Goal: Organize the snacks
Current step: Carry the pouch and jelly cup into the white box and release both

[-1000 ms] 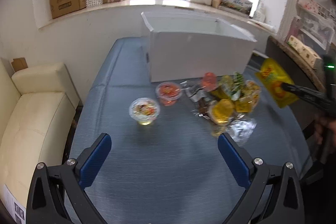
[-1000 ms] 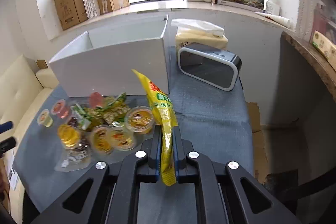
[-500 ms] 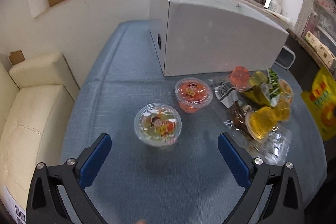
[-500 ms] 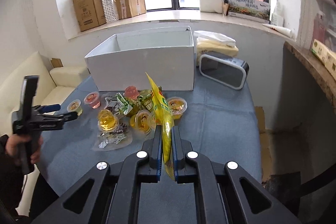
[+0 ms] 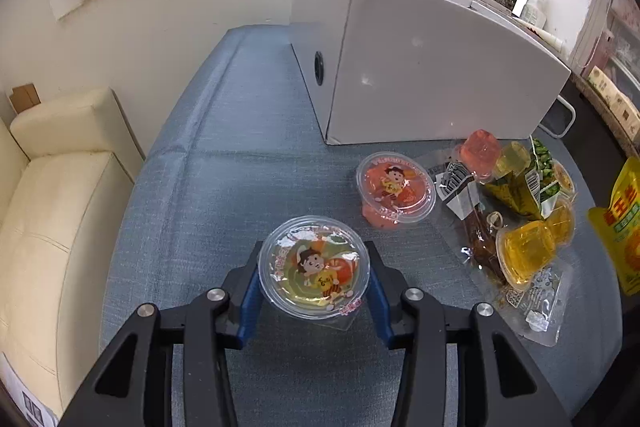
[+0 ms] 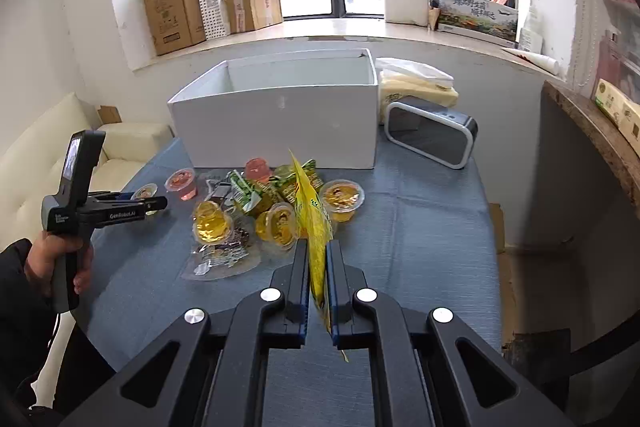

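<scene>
A clear jelly cup (image 5: 314,267) with a cartoon lid sits on the blue tablecloth. My left gripper (image 5: 314,259) is closing around it, its blue pads (image 5: 250,291) against both sides of the cup. A red jelly cup (image 5: 394,187) stands just beyond, near the white box (image 5: 440,67). My right gripper (image 6: 318,247) is shut on a yellow snack packet (image 6: 310,203), held upright above the table. Below it lies a pile of jelly cups and green packets (image 6: 260,203). The left gripper (image 6: 158,203) shows at the left of the right wrist view.
The open white box (image 6: 280,123) stands behind the pile. A grey speaker (image 6: 432,131) and a tissue pack (image 6: 416,83) sit to its right. A cream sofa (image 5: 52,207) lies off the table's left edge. Cardboard boxes (image 6: 172,7) line the windowsill.
My left gripper came down and forward over the clear jelly cup, and its jaws went from wide apart to closed around it. The right gripper drew back from the pile with the packet.
</scene>
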The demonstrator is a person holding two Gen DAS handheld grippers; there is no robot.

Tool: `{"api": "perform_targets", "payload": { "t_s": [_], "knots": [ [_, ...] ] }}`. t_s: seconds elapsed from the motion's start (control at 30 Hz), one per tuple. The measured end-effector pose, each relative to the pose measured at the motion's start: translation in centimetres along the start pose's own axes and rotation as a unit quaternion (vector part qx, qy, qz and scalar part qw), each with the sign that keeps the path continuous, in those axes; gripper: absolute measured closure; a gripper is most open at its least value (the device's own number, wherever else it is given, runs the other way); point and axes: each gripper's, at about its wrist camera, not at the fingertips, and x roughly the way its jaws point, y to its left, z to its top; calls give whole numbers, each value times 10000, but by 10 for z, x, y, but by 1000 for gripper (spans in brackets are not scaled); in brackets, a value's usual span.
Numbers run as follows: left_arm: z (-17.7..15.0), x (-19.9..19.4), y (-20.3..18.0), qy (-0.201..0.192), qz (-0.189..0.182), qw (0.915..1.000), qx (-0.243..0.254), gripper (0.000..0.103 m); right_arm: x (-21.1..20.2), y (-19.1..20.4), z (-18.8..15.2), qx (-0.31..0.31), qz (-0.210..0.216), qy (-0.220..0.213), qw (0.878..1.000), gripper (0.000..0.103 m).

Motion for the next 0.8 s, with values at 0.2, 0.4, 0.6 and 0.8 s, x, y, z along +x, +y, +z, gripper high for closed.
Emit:
{"api": "perform_targets", "payload": {
  "t_s": [0.2, 0.4, 0.6, 0.8],
  "knots": [
    [-1, -34, -8, -297, -166, 9994, 105, 54, 0, 8, 2, -43, 75, -43, 10000, 96],
    [10, -80, -38, -680, -501, 9954, 446, 54, 2, 15, 19, -51, 230, -137, 9996, 96],
    [48, -104, -65, -1008, -666, 9905, 663, 54, 1, 21, 63, -93, 313, -501, 9982, 96],
    [99, -102, -82, -1243, -661, 9864, 848, 54, 25, 14, 130, 162, 420, -740, 9962, 96]
  ]
}}
